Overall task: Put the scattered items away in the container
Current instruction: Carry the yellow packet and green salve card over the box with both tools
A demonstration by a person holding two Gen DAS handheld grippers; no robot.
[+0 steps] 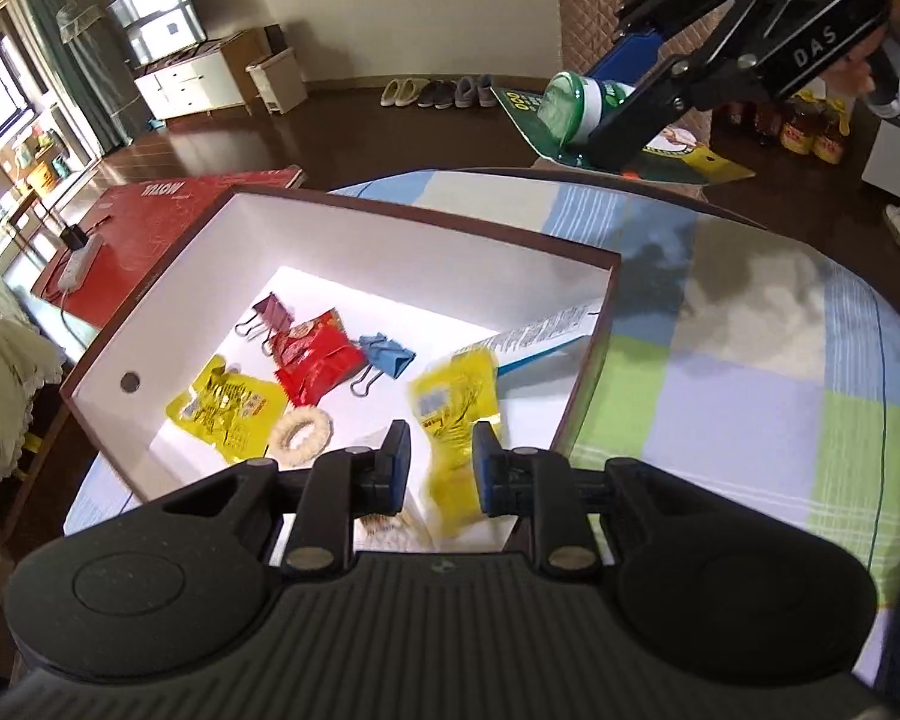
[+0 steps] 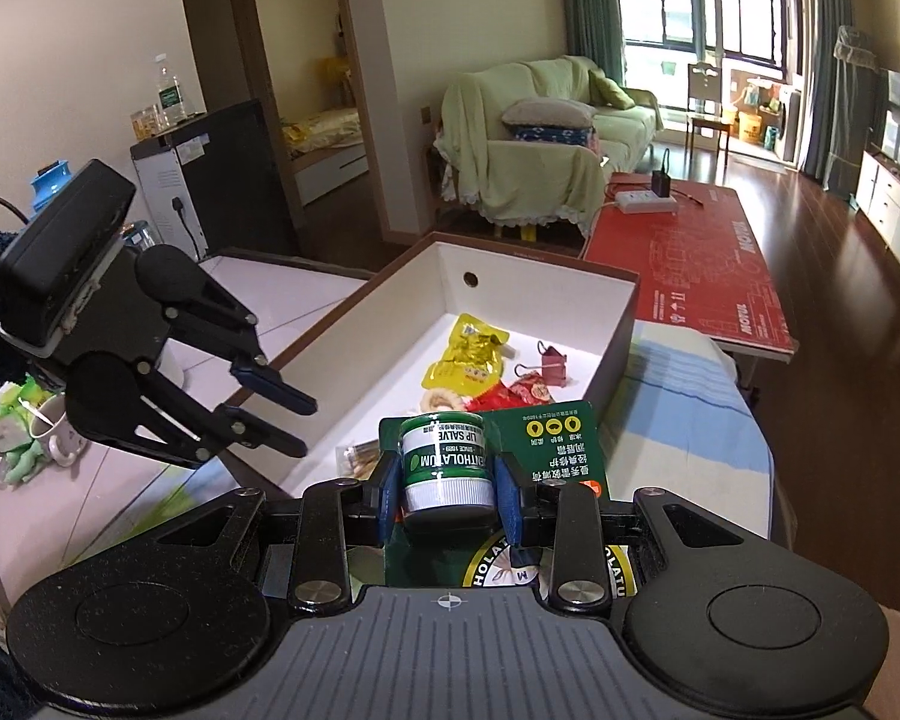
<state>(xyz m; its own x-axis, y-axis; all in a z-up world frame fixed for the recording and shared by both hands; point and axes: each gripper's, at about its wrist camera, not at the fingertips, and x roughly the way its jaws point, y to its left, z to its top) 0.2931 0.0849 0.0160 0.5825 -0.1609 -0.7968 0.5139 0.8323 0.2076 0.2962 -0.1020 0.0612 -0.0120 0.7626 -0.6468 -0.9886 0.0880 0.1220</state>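
Observation:
A box, white inside and brown outside, lies open on the table and holds a yellow packet, a red packet, a blue binder clip, a maroon clip, a cream ring and a white-blue tube. My left gripper stands open over the box's near end. A second yellow packet shows blurred just beyond its fingers. My right gripper is shut on a green lip-salve jar on its green card, held above the box's near side.
A blue, green and white checked cloth covers the table right of the box. A red board with a power strip lies beyond. A mug stands at the left. Bottles stand on the floor.

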